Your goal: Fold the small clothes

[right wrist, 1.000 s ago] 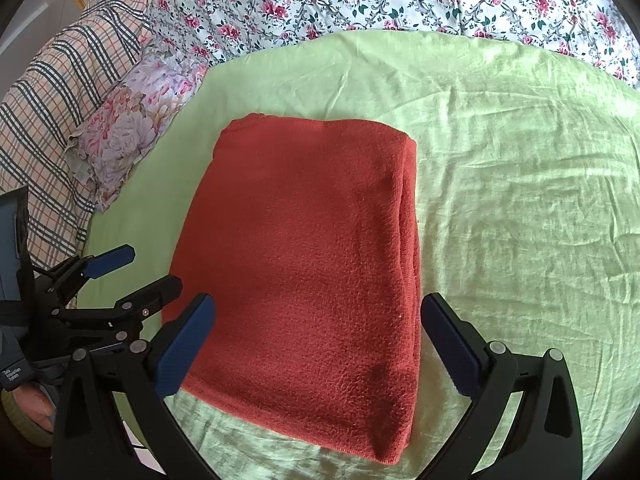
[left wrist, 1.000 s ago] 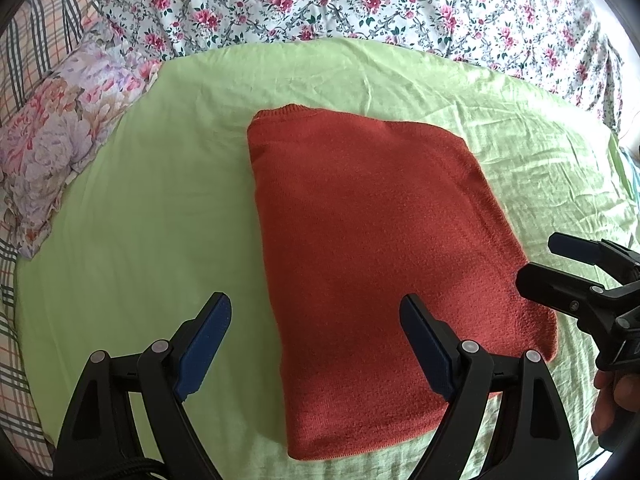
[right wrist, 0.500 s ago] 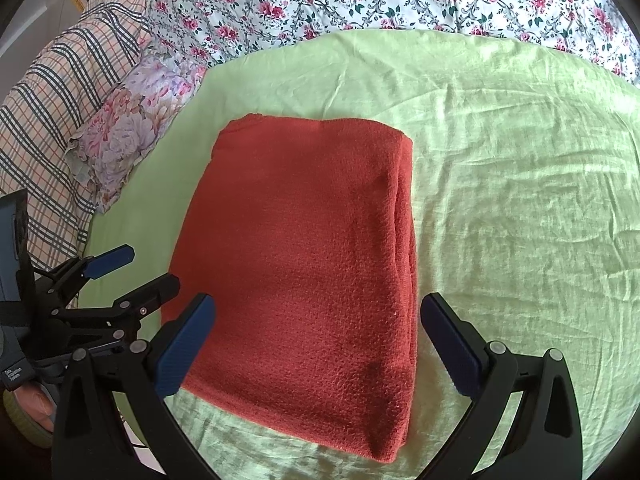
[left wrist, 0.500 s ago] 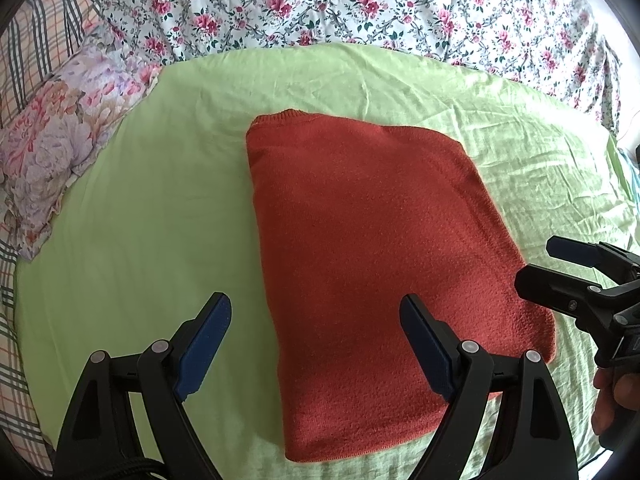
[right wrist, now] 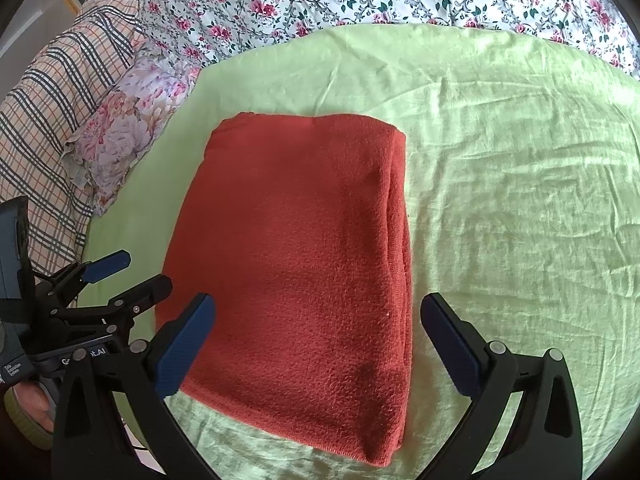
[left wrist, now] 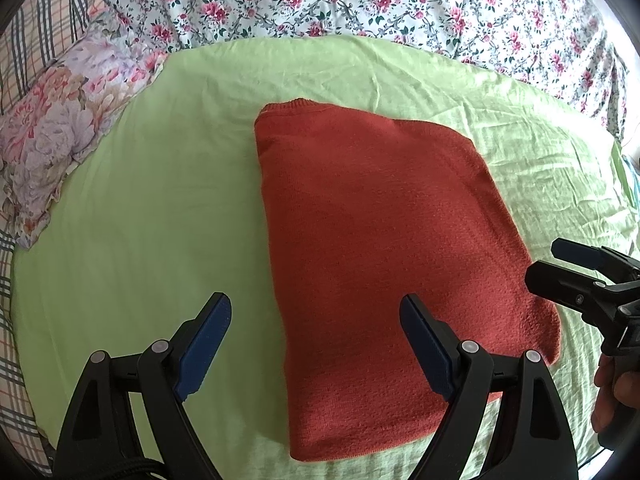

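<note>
A rust-red knit garment (left wrist: 384, 248) lies folded into a neat rectangle on the light green sheet (left wrist: 152, 216); it also shows in the right wrist view (right wrist: 304, 248). My left gripper (left wrist: 316, 312) is open and empty, hovering over the garment's near left edge. My right gripper (right wrist: 318, 316) is open and empty above the garment's near edge. The right gripper shows at the right of the left wrist view (left wrist: 568, 264), just beyond the garment's right corner. The left gripper shows at the left of the right wrist view (right wrist: 132, 268).
A floral pillow (left wrist: 56, 136) lies at the left of the green sheet (right wrist: 500, 200). A flowered bedspread (left wrist: 360, 0) runs along the far side. A plaid blanket (right wrist: 44, 104) lies at the far left.
Both grippers have drawn back a little from the garment, staying open. The garment has not moved.
</note>
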